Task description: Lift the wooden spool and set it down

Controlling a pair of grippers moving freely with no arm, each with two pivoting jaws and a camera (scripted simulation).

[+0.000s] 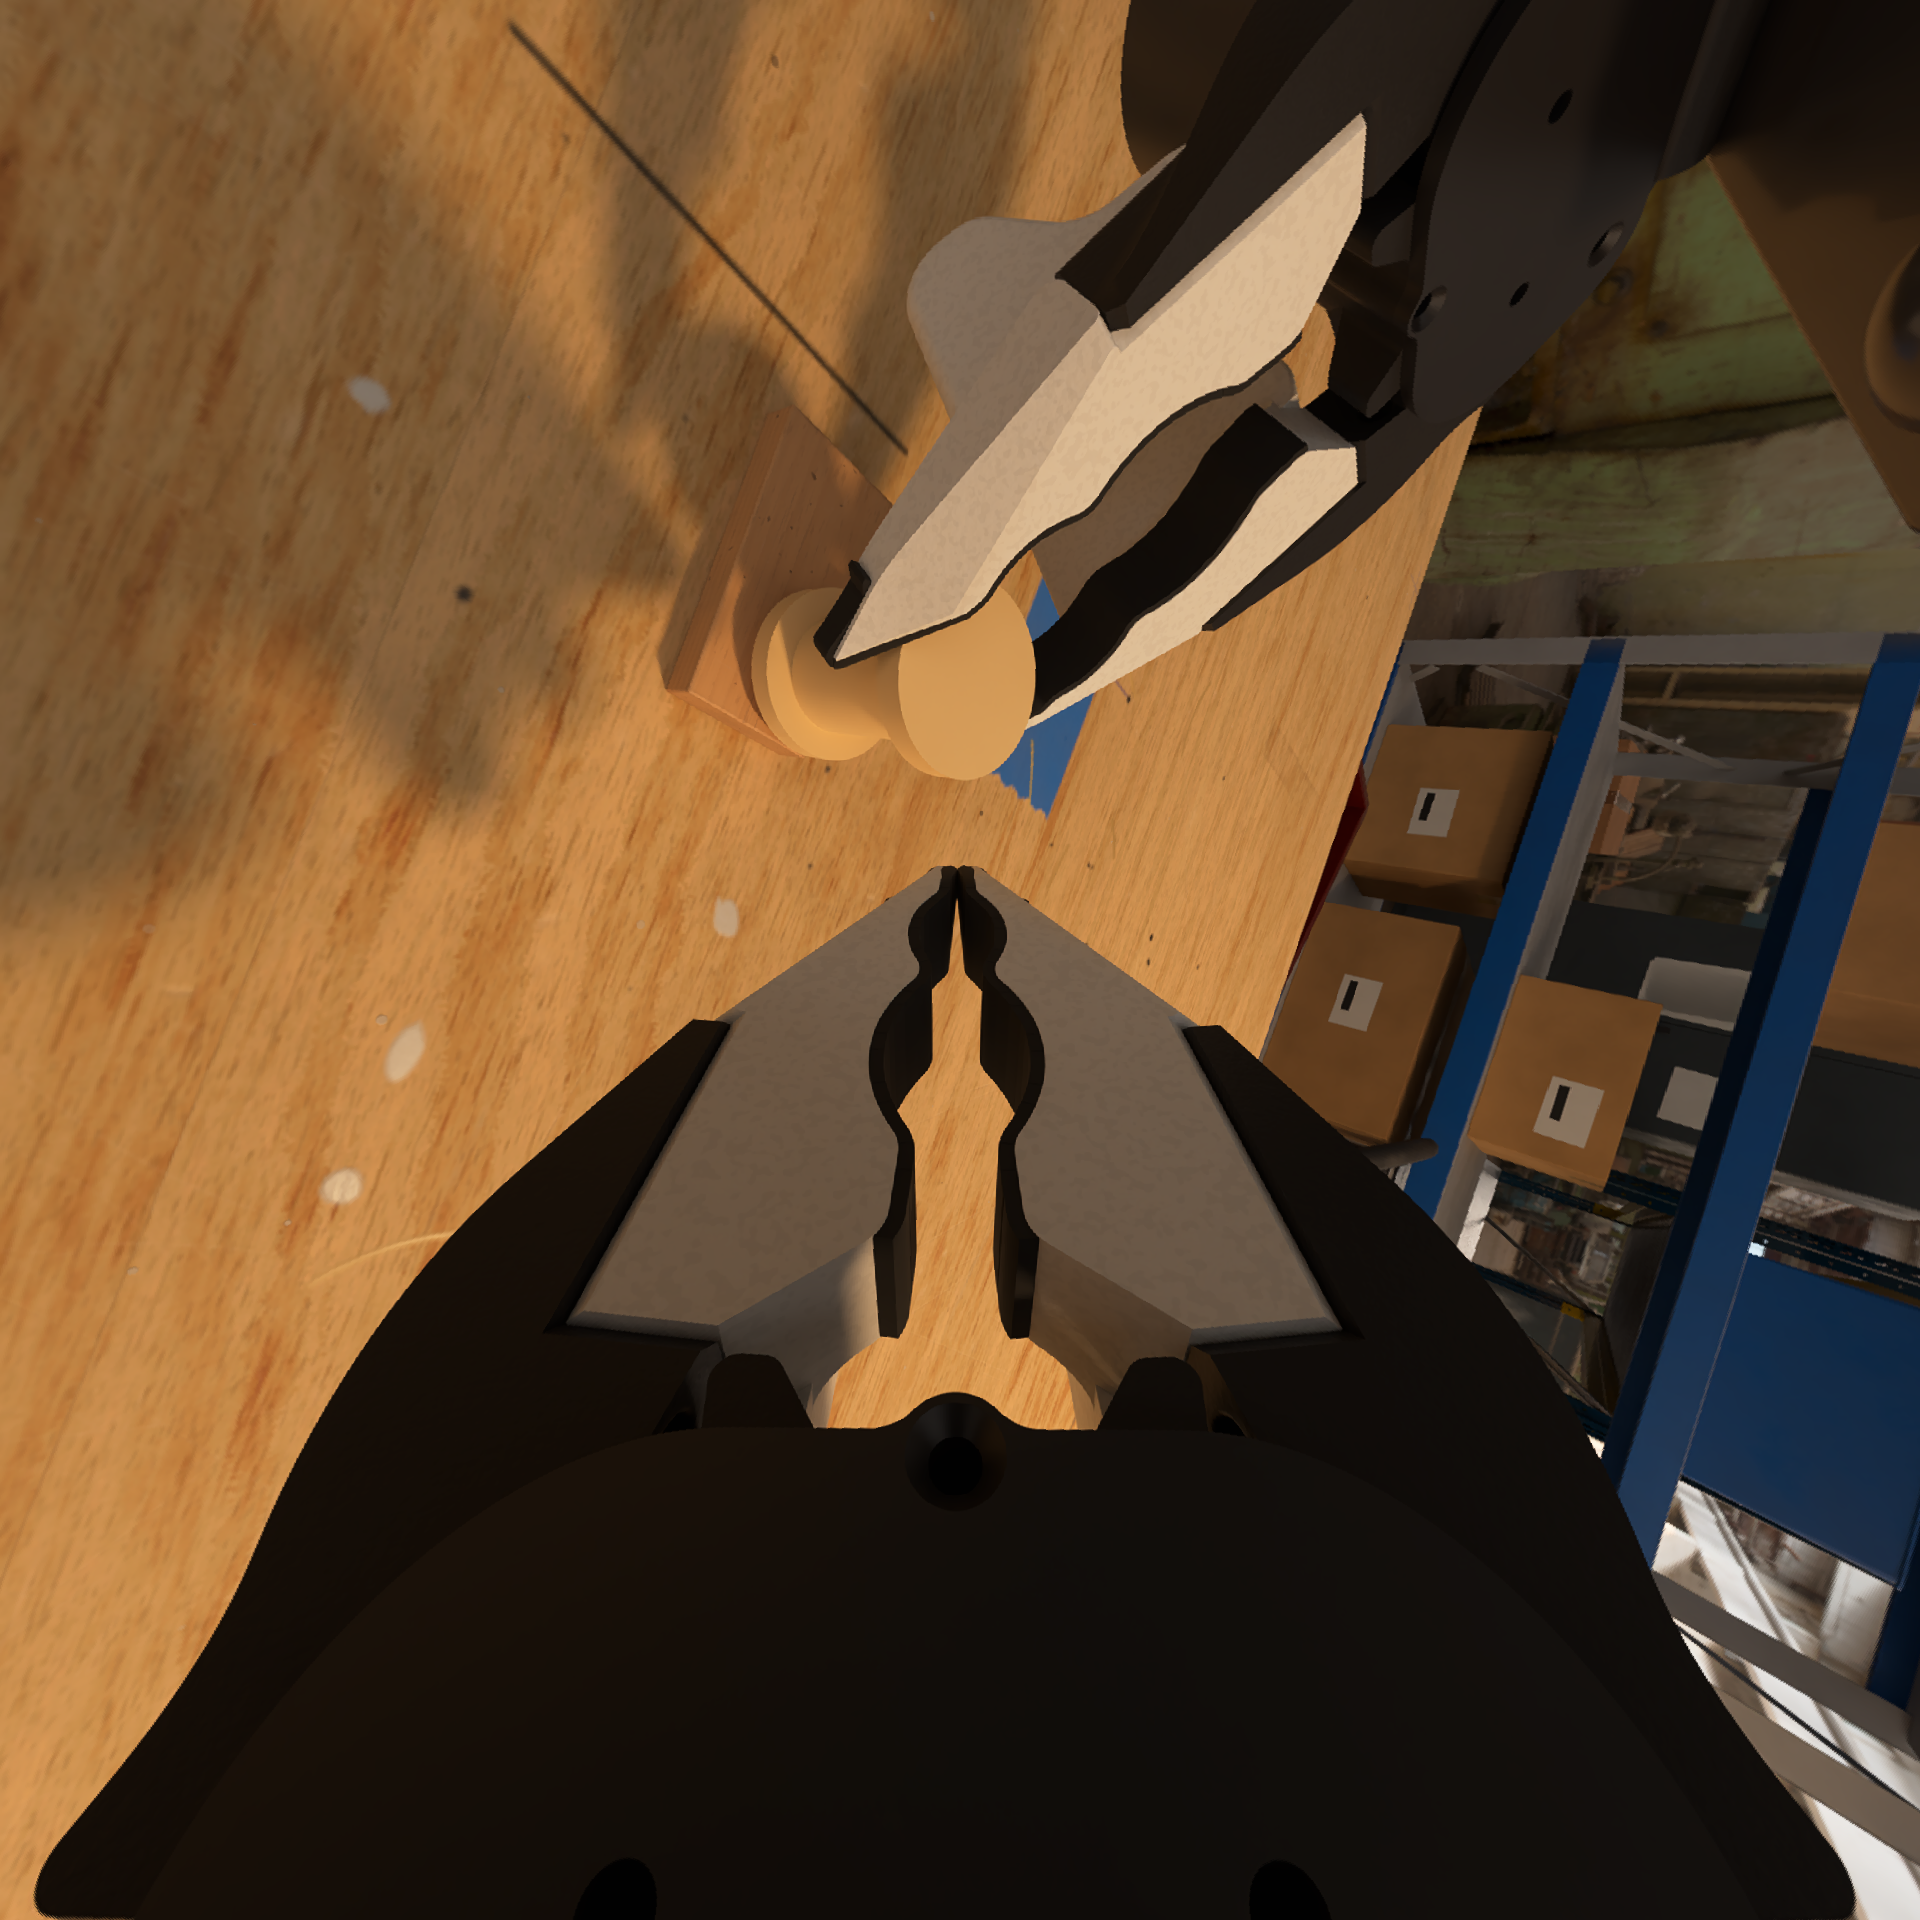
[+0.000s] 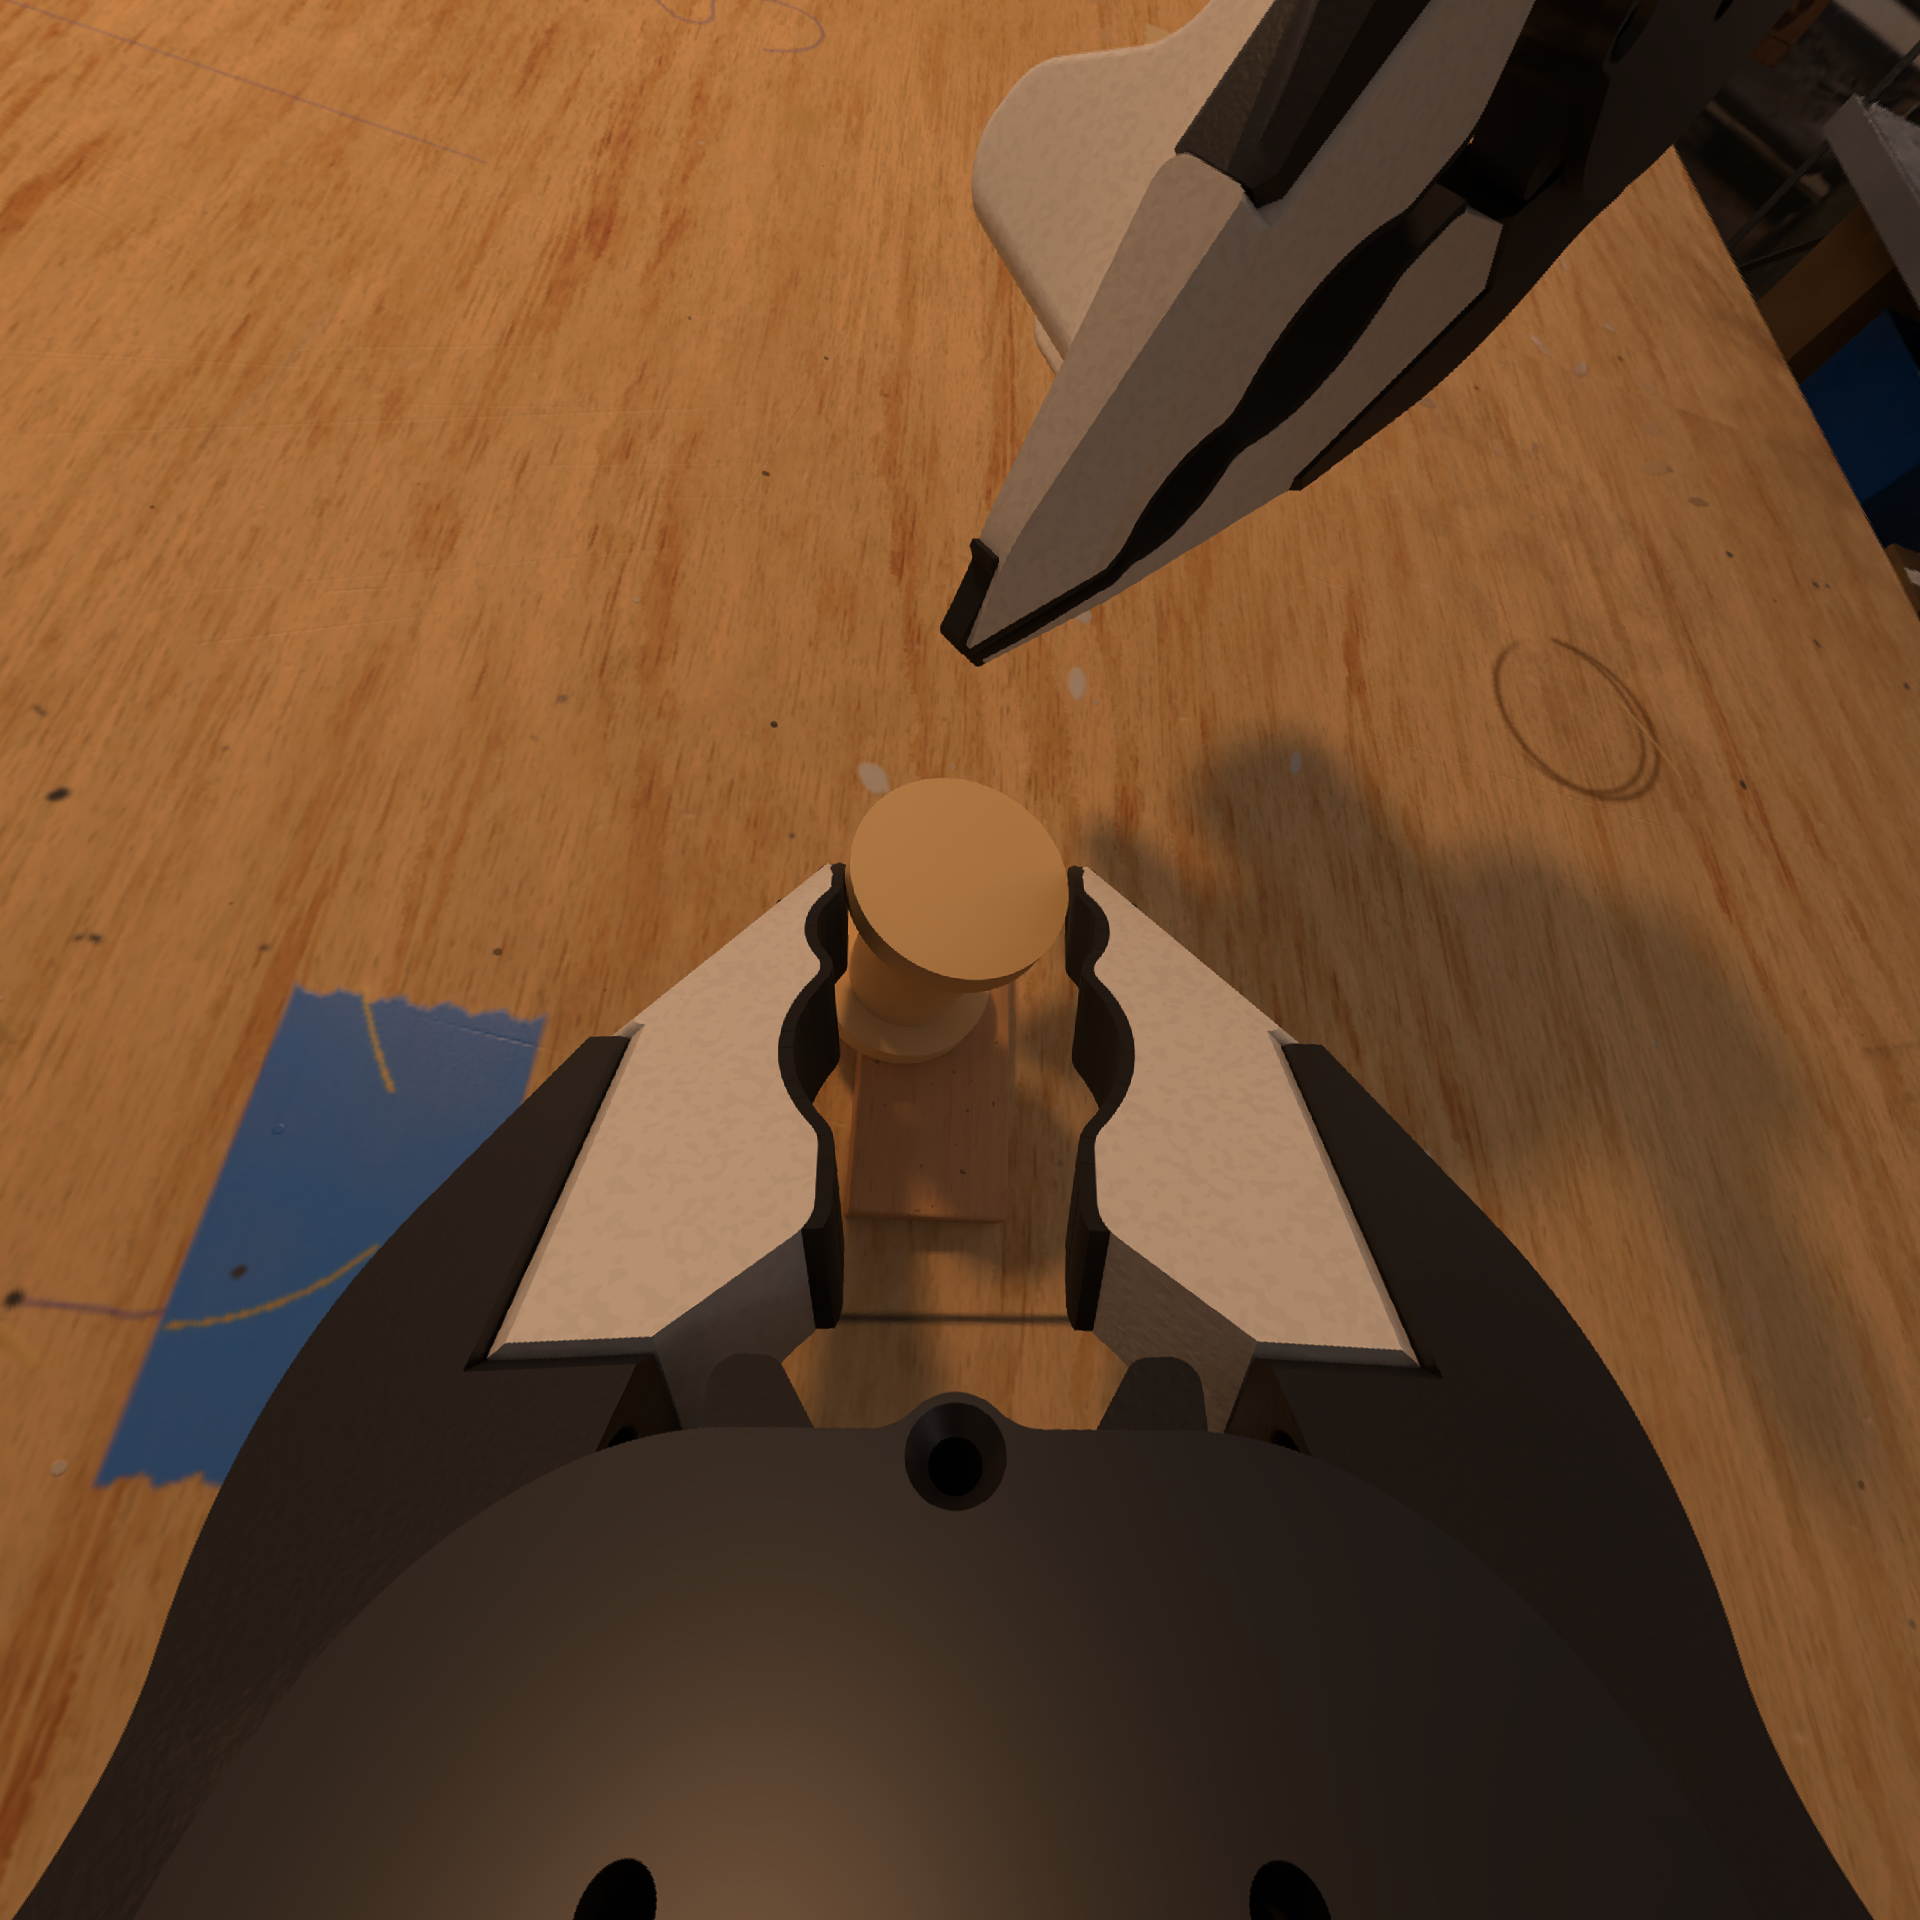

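The wooden spool [image 2: 951,914] stands upright on a small wooden block [image 2: 925,1143] on the wooden table. My right gripper [image 2: 956,881] is shut on the spool's top flange, one fingertip touching each side. In the left wrist view the spool [image 1: 961,696] rests with its lower flange against the block [image 1: 769,540], and the right gripper [image 1: 935,665] comes in from the upper right. My left gripper [image 1: 956,875] is shut and empty, hovering a short way in front of the spool. It also shows in the right wrist view [image 2: 971,644], beyond the spool.
A strip of blue tape [image 2: 312,1195] lies on the table beside the block. The table edge [image 1: 1382,748] runs close by the spool, with blue shelving and cardboard boxes [image 1: 1444,810] beyond it. A pencilled circle [image 2: 1574,722] marks the tabletop.
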